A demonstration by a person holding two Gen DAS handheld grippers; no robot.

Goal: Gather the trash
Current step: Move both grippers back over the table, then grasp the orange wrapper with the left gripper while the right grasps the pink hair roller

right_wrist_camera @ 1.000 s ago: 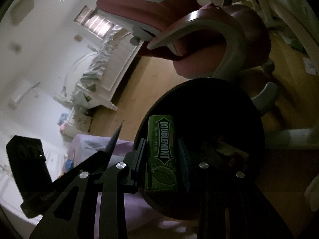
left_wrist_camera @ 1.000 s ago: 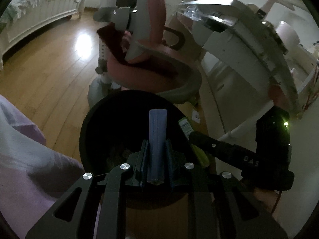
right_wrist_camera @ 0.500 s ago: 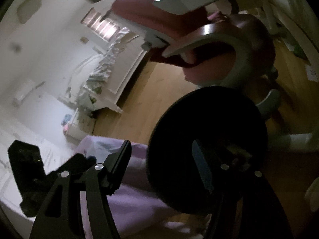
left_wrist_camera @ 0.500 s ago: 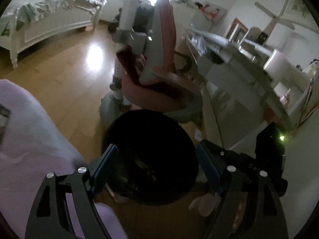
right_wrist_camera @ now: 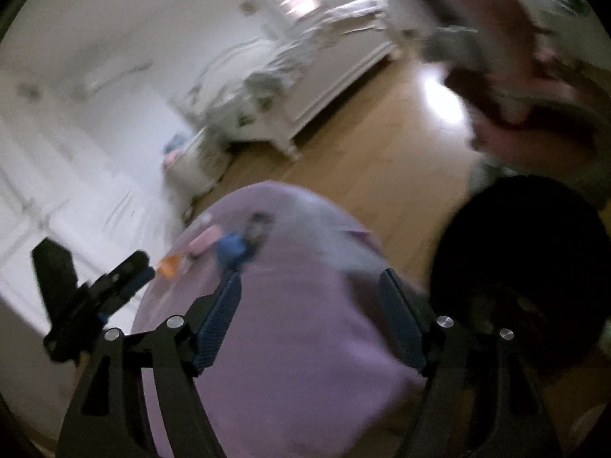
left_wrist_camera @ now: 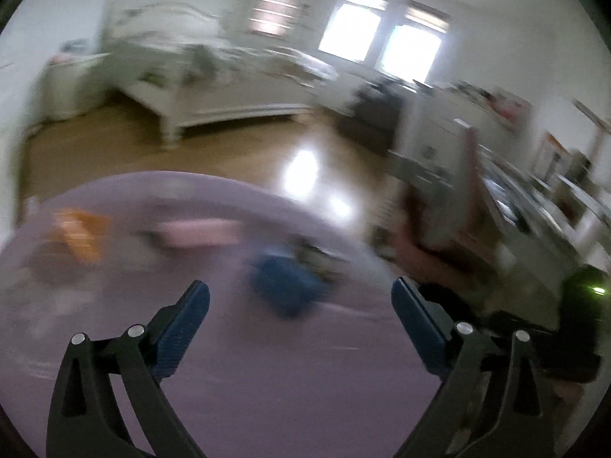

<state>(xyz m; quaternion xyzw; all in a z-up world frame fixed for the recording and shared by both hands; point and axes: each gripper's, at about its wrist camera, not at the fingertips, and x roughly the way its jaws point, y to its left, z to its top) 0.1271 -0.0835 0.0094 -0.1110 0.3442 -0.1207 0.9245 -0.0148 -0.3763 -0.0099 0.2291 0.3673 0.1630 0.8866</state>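
Observation:
My left gripper (left_wrist_camera: 299, 292) hangs over a purple-covered table (left_wrist_camera: 267, 381); its jaws are opening wide and hold nothing. Blurred trash lies ahead on the cloth: a blue piece (left_wrist_camera: 286, 286), a pink piece (left_wrist_camera: 198, 229), an orange piece (left_wrist_camera: 80, 236) and a small dark piece (left_wrist_camera: 317, 255). My right gripper (right_wrist_camera: 311, 282) is over the table's near end (right_wrist_camera: 286, 343), its jaws also opening and holding nothing. The round black bin (right_wrist_camera: 527, 267) stands on the floor to its right. In the right wrist view the blue piece (right_wrist_camera: 231, 248), pink piece (right_wrist_camera: 206, 240) and orange piece (right_wrist_camera: 170, 265) lie farther along the cloth, near the left gripper (right_wrist_camera: 114, 286).
A pink swivel chair (right_wrist_camera: 534, 114) stands behind the bin. A white bed (left_wrist_camera: 229, 99) sits across the wooden floor (left_wrist_camera: 229, 160), and a cluttered white desk (left_wrist_camera: 534, 198) runs along the right. Both views are motion-blurred.
Both grippers were shut over the bin, the left on a blue strip and the right on a green gum pack. Both have opened without them and swung up and left to the purple table.

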